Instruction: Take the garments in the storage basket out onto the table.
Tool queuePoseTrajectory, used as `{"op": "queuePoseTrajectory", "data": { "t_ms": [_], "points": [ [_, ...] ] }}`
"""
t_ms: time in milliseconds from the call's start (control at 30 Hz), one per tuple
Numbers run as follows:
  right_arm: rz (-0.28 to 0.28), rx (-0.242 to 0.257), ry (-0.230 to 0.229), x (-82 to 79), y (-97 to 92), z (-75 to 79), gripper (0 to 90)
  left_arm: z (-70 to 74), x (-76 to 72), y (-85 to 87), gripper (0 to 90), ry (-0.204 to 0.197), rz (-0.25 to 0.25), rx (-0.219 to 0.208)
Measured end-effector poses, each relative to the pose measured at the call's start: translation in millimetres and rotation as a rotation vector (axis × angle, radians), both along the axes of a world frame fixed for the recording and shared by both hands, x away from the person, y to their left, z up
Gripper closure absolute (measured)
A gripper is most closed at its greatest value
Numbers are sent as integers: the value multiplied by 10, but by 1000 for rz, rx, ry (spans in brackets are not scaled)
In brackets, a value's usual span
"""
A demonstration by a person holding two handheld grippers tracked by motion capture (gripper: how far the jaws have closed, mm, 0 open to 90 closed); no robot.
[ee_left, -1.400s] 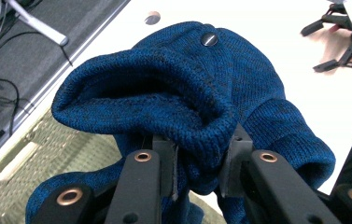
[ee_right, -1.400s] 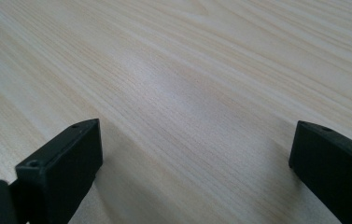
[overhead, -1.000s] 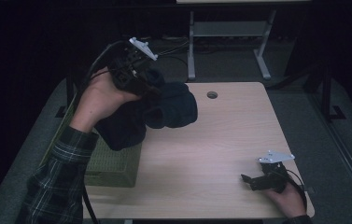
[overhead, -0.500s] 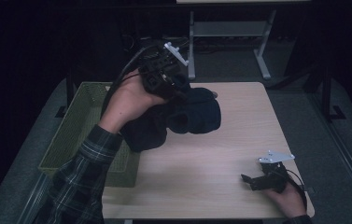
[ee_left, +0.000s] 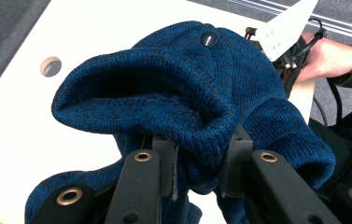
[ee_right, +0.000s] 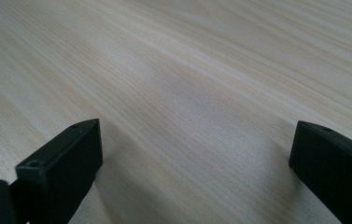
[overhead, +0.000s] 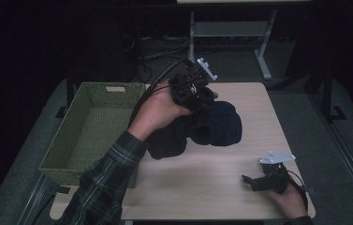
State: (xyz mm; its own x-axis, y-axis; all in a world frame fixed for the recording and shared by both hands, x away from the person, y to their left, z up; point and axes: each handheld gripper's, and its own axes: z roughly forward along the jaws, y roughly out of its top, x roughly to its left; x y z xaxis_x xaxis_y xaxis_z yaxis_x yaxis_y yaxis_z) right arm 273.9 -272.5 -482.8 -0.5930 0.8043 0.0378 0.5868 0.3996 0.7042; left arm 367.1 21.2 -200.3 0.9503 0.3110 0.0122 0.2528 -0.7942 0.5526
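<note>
A dark room, a pale wood table (overhead: pixel 221 187), a green basket (overhead: pixel 90 129) at its left. The left gripper (ee_left: pixel 197 161) pinches a blue knit (ee_left: pixel 173 93), carried mid-air above the table; setting it down probably comes next. The right gripper (ee_right: pixel 194 154) rests wide open, empty.

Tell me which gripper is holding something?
The left gripper: its jaws are shut on the blue knit, lifted over the table. The right gripper rests open at the table's near right, with nothing between its jaws.
</note>
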Motion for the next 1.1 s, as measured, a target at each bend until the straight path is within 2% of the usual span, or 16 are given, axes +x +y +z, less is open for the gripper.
{"op": "queuePoseTrajectory", "data": {
  "t_ms": [233,267,333,367,467,500,533,600,633,667,700,733,833,867,967,1100],
  "points": [
    [3,0,0,1,-3,1,24,-277,2,-196,726,42,-5,-3],
    [4,1,1,1,-3,2,24,-277,2,-196,726,42,-5,-3],
    [4,3,0,1,-2,1,24,-393,5,-261,726,60,3,-9],
    [4,3,0,1,-2,1,24,-393,5,-261,726,60,3,-9],
    [3,3,0,1,-1,1,24,-560,20,-343,726,85,-1,-4],
    [4,3,0,1,-1,1,24,-560,20,-343,726,85,-1,-4],
    [3,2,0,1,-1,1,24,-648,34,-377,726,94,-1,4],
    [3,2,0,1,-1,1,25,-694,43,-391,726,97,0,5],
    [3,2,0,1,-1,1,24,-785,67,-415,726,105,8,6],
    [5,2,-2,3,-2,0,24,-785,67,-415,726,105,8,6],
    [5,2,-2,3,-2,0,24,-843,86,-426,726,109,13,6],
    [5,2,-2,3,-2,0,24,-924,116,-437,725,124,20,3],
    [4,2,0,2,-1,0,24,-1051,169,-453,725,146,23,-2],
    [4,2,0,2,-1,1,24,-1051,169,-453,725,146,23,-2],
    [4,3,1,2,-1,0,24,-1205,228,-480,725,160,33,-7],
    [5,2,1,2,-1,0,24,-1319,264,-511,725,172,42,-11]
  ]
}}
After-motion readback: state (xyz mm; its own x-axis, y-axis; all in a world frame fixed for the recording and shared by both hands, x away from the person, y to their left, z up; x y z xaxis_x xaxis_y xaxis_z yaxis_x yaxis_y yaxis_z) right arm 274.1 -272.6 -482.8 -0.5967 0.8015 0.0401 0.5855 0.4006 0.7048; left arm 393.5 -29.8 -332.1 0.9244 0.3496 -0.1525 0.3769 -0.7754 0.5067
